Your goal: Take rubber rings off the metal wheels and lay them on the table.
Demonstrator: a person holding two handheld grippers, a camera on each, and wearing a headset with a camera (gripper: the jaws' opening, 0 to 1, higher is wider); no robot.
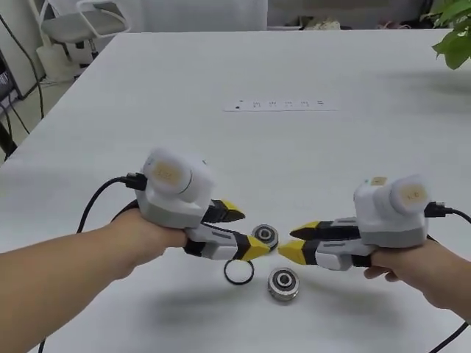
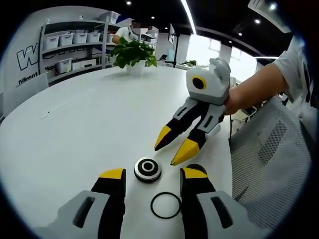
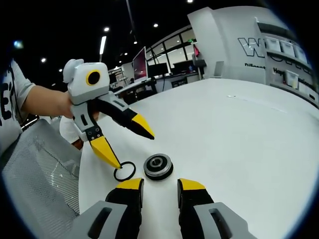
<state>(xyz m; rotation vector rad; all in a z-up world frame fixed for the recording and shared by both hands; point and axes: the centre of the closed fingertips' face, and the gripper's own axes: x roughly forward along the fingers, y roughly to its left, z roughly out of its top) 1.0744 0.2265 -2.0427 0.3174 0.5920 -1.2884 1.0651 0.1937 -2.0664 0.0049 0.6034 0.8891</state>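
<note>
Two small metal wheels lie on the white table (image 1: 294, 147). One wheel (image 1: 265, 235) with a dark rim sits between the two sets of jaw tips; the other wheel (image 1: 283, 283) is nearer to me. A loose black rubber ring (image 1: 238, 272) lies flat beside them. My left gripper (image 1: 246, 232) points right, open and holding nothing. My right gripper (image 1: 296, 241) faces it, open and holding nothing. In the left gripper view the wheel (image 2: 147, 169) sits just ahead of my open left gripper (image 2: 153, 174), the ring (image 2: 166, 205) lies flat, and the right gripper (image 2: 169, 152) is opposite. The right gripper view shows the wheel (image 3: 158, 166), the ring (image 3: 124, 171) and the left gripper (image 3: 130, 148) ahead of the open right gripper (image 3: 161, 183).
A strip of paper (image 1: 281, 106) lies further back on the table. An office chair (image 1: 81, 26) stands beyond the far left corner, and a leafy plant (image 1: 455, 33) hangs over the far right. Black cables trail from both grippers.
</note>
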